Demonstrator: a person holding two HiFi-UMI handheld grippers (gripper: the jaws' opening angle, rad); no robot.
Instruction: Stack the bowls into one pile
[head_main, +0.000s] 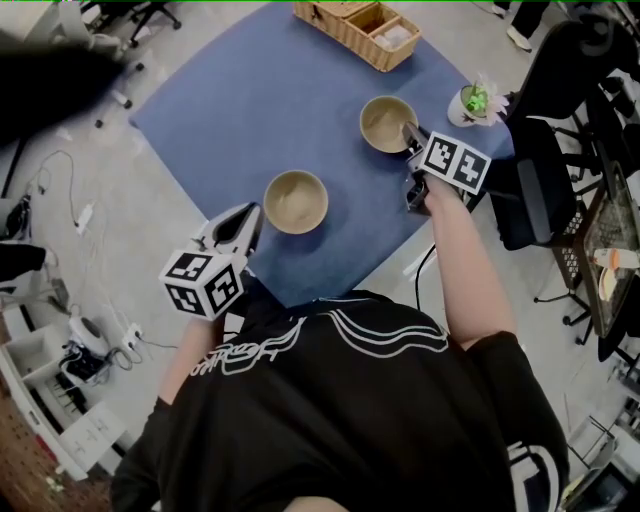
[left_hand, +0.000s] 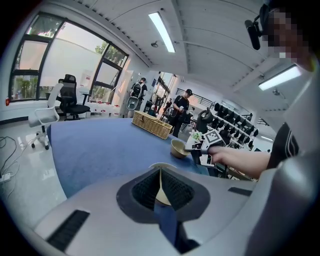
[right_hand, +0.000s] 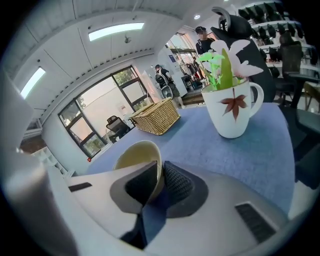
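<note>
Two tan bowls stand apart on the blue table (head_main: 240, 110). My left gripper (head_main: 252, 220) reaches the near bowl (head_main: 295, 201) from its left edge. In the left gripper view that gripper (left_hand: 160, 173) is shut on the thin rim of the near bowl (left_hand: 163, 196). The far bowl (head_main: 385, 122) sits near the table's right edge, and my right gripper (head_main: 411, 133) grips its right rim. In the right gripper view the far bowl (right_hand: 134, 155) has its wall pinched by my right gripper (right_hand: 161, 173), one pad inside and one outside. Both bowls rest on the table.
A wicker basket (head_main: 358, 30) stands at the table's far edge. A white mug with a plant (head_main: 472, 103) sits just right of the far bowl, close to my right gripper. A black office chair (head_main: 540, 180) stands beside the table's right edge. People stand far off (left_hand: 180, 107).
</note>
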